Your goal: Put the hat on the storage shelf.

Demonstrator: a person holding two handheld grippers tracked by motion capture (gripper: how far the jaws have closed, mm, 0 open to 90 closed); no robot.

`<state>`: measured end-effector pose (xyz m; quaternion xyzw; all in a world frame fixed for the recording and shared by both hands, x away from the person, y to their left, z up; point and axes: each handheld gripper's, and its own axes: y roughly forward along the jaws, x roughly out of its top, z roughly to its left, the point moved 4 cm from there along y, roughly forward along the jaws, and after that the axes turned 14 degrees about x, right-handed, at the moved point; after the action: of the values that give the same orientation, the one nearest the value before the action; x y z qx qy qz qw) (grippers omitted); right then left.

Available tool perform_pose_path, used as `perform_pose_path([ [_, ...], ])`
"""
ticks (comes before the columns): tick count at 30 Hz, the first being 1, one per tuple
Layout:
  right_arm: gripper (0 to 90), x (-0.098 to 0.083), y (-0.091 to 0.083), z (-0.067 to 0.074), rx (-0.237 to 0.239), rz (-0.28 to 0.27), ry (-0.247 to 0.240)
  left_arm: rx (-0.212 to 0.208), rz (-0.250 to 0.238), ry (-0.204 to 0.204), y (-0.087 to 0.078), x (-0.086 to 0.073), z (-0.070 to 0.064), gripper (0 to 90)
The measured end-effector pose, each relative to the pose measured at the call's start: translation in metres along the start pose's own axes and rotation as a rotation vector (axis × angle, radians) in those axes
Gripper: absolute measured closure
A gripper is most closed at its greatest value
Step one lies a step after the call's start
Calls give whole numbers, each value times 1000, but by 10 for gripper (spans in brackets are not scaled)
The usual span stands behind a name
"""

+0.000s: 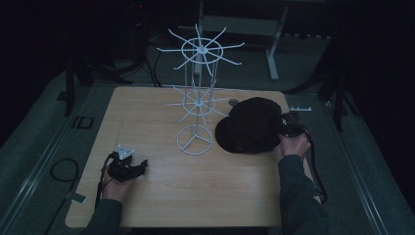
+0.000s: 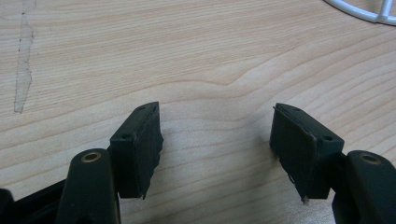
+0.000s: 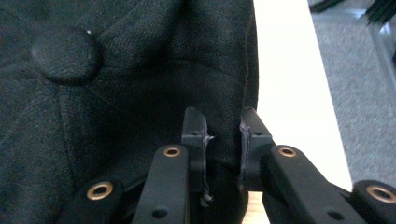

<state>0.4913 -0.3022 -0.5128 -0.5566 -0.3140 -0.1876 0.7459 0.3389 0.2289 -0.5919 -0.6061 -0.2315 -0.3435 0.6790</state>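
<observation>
black hat (image 1: pixel 250 125) right of centre in the high view, on the table (image 1: pixel 161 196) | my right gripper (image 3: pixel 222 140) pinching its fabric at the hat's right edge | white wire rack (image 1: pixel 198 93) just left of it | my left gripper (image 2: pixel 215 140) lower left, jaws spread over bare wood

The hat (image 3: pixel 116 93) is cut off by the top, left and bottom edges of the right gripper view. In the high view, the right tool (image 1: pixel 288 128) is partly hidden behind the hat's edge, and the rack's (image 2: pixel 369 10) base is cropped at the left gripper view's corner.
</observation>
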Motion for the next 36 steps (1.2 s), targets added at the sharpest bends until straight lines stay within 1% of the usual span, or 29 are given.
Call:
perform_pose_path([
  [1,766,1,-1,1,0,-1,-4,0,0,0,0,0,0,346],
  [5,766,7,-9,3,-10,-34,-29,-1,0,1,0,0,0,346],
  [8,768,11,-14,5,-9,-50,-44,-1,0,1,0,0,0,346],
  [12,768,18,-23,8,-25,-82,-71,-1,0,1,0,0,0,346],
  [16,768,26,-34,12,-50,-111,-111,-1,0,0,0,0,0,346],
  [18,768,31,-39,14,-54,-130,-122,-1,0,1,0,0,0,346],
  [26,768,41,-53,22,-73,-176,-181,-1,0,1,0,0,0,347],
  [29,768,45,-58,23,-72,-188,-191,-1,0,0,0,0,0,346],
  [33,768,50,-66,23,-57,-209,-193,-1,0,1,0,0,0,346],
  [36,768,53,-70,24,-58,-220,-198,-1,0,0,0,0,0,346],
])
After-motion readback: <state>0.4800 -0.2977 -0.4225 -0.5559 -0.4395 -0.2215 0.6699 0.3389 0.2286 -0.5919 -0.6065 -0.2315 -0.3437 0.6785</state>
